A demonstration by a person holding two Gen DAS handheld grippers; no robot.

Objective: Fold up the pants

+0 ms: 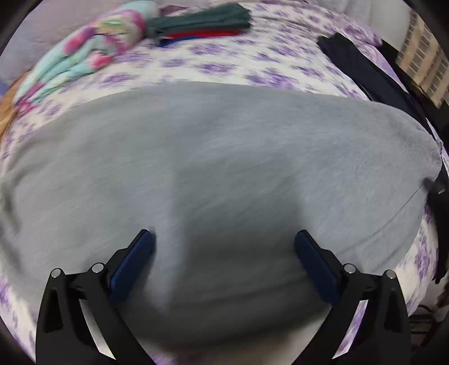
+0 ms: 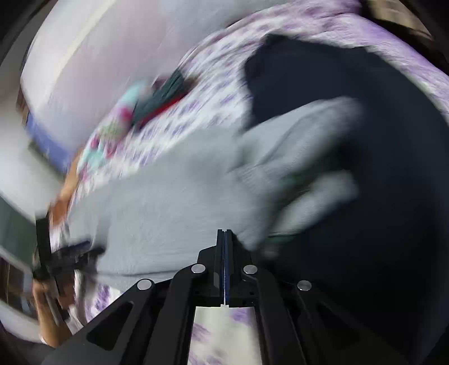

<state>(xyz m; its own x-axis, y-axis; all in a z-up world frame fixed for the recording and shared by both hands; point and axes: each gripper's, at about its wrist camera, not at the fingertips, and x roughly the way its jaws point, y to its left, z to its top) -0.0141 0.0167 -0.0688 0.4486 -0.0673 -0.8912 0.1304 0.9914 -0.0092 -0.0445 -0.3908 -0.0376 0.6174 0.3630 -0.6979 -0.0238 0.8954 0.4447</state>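
Grey pants [image 1: 219, 157] lie spread across a bed with a purple-flowered sheet [image 1: 224, 64]. My left gripper [image 1: 224, 247] is open just above the grey cloth, its blue pads wide apart. In the blurred right wrist view the grey pants [image 2: 182, 202] stretch away to the left, with one end lifted over a dark garment [image 2: 350, 210]. My right gripper [image 2: 224, 235] is shut at the edge of the grey cloth; whether cloth sits between the pads is unclear. The left gripper [image 2: 70, 252] shows at the far left of that view.
A folded stack of dark green, red and blue clothes [image 1: 202, 25] lies at the back of the bed beside a pastel floral cloth [image 1: 92, 47]. A black garment [image 1: 364, 70] lies along the bed's right edge. A white wall [image 2: 84, 70] is behind.
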